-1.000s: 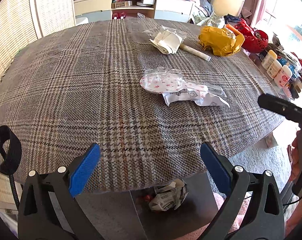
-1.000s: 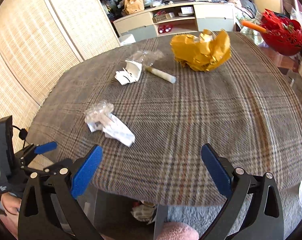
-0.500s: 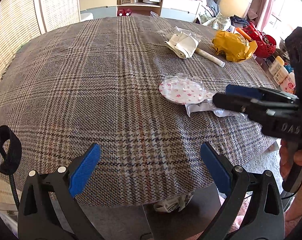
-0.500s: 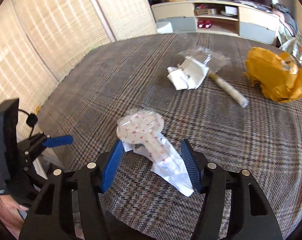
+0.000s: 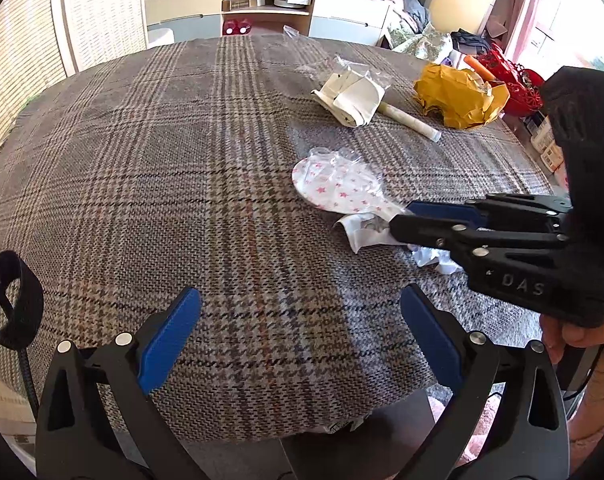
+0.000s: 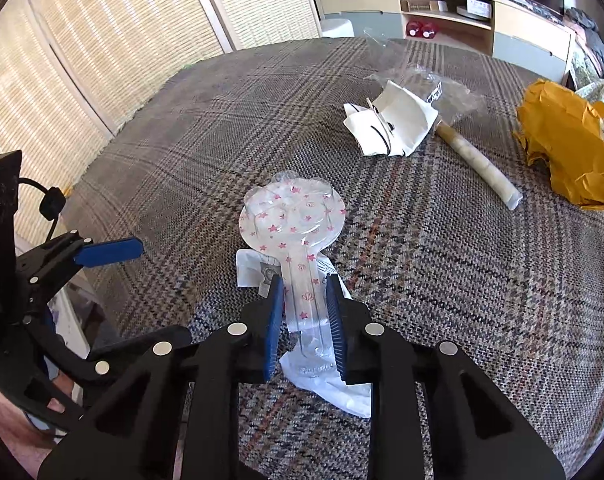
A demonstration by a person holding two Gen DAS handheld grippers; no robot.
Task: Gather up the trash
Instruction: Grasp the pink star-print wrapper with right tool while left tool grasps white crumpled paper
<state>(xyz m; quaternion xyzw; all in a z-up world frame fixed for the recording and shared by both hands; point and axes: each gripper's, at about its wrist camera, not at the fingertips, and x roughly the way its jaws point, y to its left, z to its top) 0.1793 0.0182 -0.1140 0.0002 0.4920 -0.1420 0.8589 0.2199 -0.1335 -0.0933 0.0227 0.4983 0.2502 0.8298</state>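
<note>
Right claw (image 6: 303,312) is low over the near edge of the plaid-covered surface (image 6: 481,280), blue pads narrowed in on either side of the handle of a clear plastic blister pack w/ pink stars (image 6: 292,220). Pads look right up against the handle, but can't tell for sure if they're actually squeezing it or just beside it. The pack's round end points away from the claw, and the whole thing lies flat on top of a white paper scrap (image 6: 329,384) that pokes out under the pads. From the left cam you see the same pack (image 5: 337,188) w/ the right claw (image 5: 401,218) coming in from the right side, a hand visible behind it. Left claw (image 5: 300,340) is spread wide, nothing between its pads, hovering over the near rim of the surface, well apart from the pack. Other trash further back: folded white paper w/ clear wrap (image 6: 393,124), a cream tube (image 6: 477,168) just beside it, and a crumpled yellow envelope/bag (image 6: 569,148) toward the right edge. Low cabinet w/ shelves (image 6: 441,4) behind the surface, woven screen panels (image 6: 102,60) on the left.
</note>
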